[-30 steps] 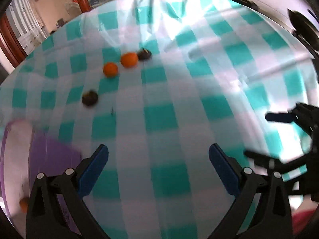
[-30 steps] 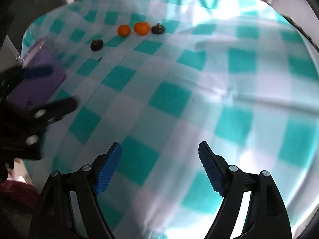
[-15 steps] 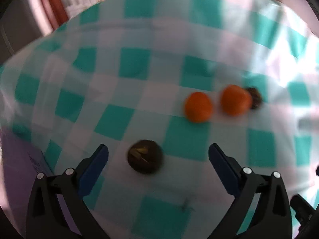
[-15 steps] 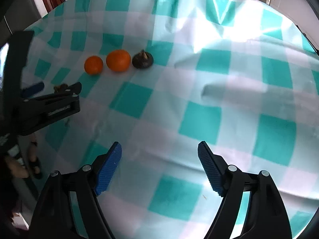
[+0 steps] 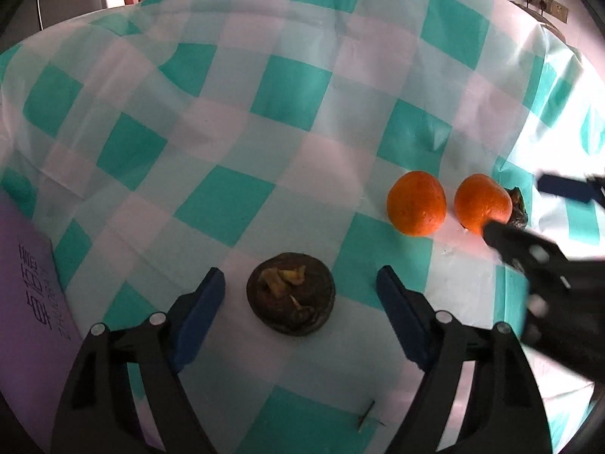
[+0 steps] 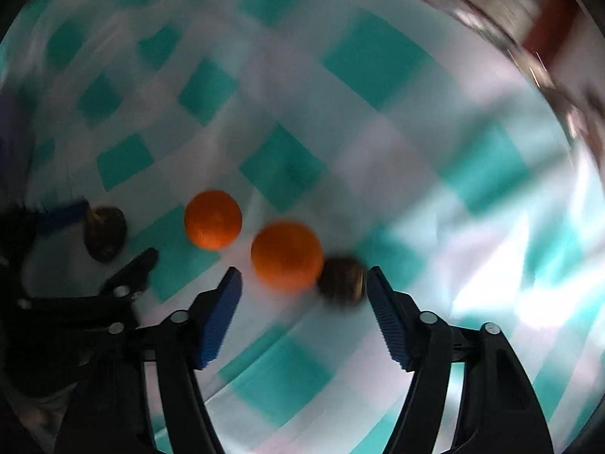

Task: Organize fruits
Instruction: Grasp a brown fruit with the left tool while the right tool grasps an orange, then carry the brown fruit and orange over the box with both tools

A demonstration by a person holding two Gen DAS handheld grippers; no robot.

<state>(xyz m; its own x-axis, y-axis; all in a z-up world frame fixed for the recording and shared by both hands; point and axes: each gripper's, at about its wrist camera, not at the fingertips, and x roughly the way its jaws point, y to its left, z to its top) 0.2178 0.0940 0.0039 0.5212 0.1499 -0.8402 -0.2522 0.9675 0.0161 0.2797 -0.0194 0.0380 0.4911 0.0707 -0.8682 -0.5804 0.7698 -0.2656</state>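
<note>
Four fruits lie in a row on the teal-and-white checked cloth [image 5: 287,87]. A dark brown fruit [image 5: 290,294] with yellowish bits on top sits between my left gripper's [image 5: 299,280] closing jaws, with a gap on each side. To its right are two oranges [image 5: 416,203] [image 5: 483,203], then a second dark fruit [image 5: 517,208], half hidden. In the blurred right wrist view that second dark fruit [image 6: 342,282] lies between my right gripper's [image 6: 302,280] closing jaws, close to the right pad. The larger orange [image 6: 286,255] sits just ahead of the gap.
A purple box [image 5: 26,302] with printed writing lies at the left, beside the left gripper. A small stem scrap [image 5: 365,418] rests on the cloth near the camera. The cloth has creases and drops off at the far edge.
Both grippers have swung over to the fruit row and come down. The left now straddles the near dark fruit, the right the far one. Both pairs of jaws stand narrower than before.
</note>
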